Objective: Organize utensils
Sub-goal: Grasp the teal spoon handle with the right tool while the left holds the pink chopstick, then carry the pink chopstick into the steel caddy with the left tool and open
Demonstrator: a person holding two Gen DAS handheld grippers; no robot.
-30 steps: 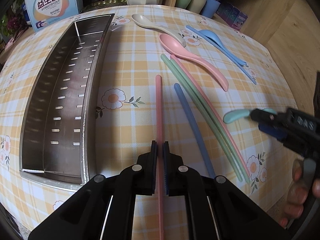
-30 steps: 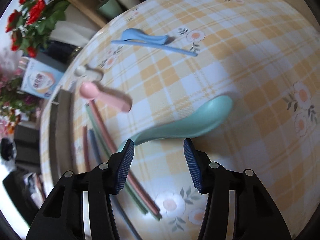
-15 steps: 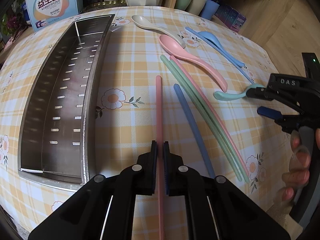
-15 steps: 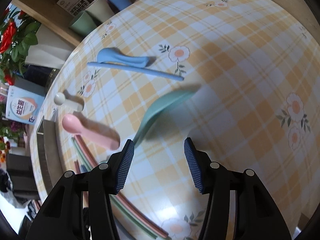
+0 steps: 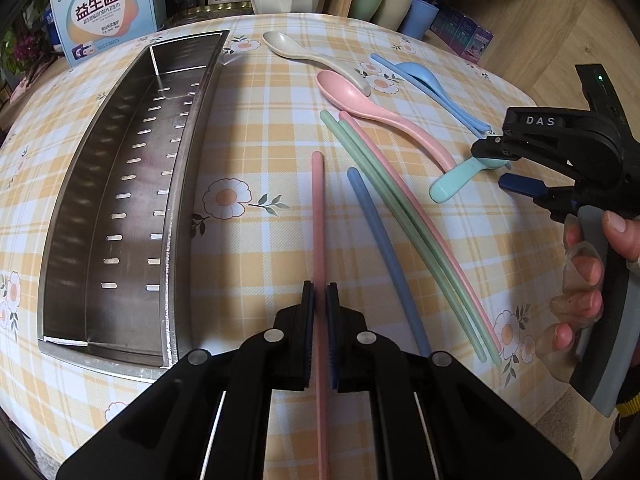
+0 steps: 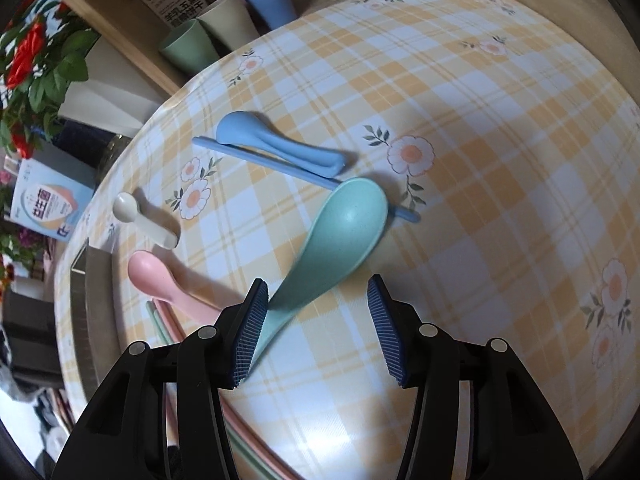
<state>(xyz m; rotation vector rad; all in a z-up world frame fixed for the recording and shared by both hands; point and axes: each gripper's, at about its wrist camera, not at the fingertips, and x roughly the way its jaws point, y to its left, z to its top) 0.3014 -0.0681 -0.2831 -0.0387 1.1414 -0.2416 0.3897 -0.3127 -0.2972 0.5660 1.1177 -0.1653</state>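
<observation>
My left gripper (image 5: 319, 300) is shut on a pink chopstick (image 5: 318, 216) that lies along the checked tablecloth, beside the steel utensil tray (image 5: 176, 216). My right gripper (image 6: 316, 312) is open; a teal spoon (image 6: 340, 232) lies between its fingers, handle against the left pad. It shows in the left wrist view (image 5: 494, 168) at the right, over the teal spoon (image 5: 452, 182). A pink spoon (image 5: 360, 100), cream spoon (image 5: 296, 50), blue spoon (image 5: 420, 76), blue chopstick (image 5: 384, 248) and green and pink chopsticks (image 5: 404, 208) lie on the cloth.
A printed box (image 5: 106, 12) and dark containers stand behind the tray. Three cups (image 6: 224, 20) stand at the table's far edge by a wooden shelf. Red flowers (image 6: 28, 52) are at the far left. The table edge is close on the right.
The right gripper has swung around the teal spoon, which has turned so its bowl points away and toward the blue spoon. The left gripper has stayed shut on the pink chopstick.
</observation>
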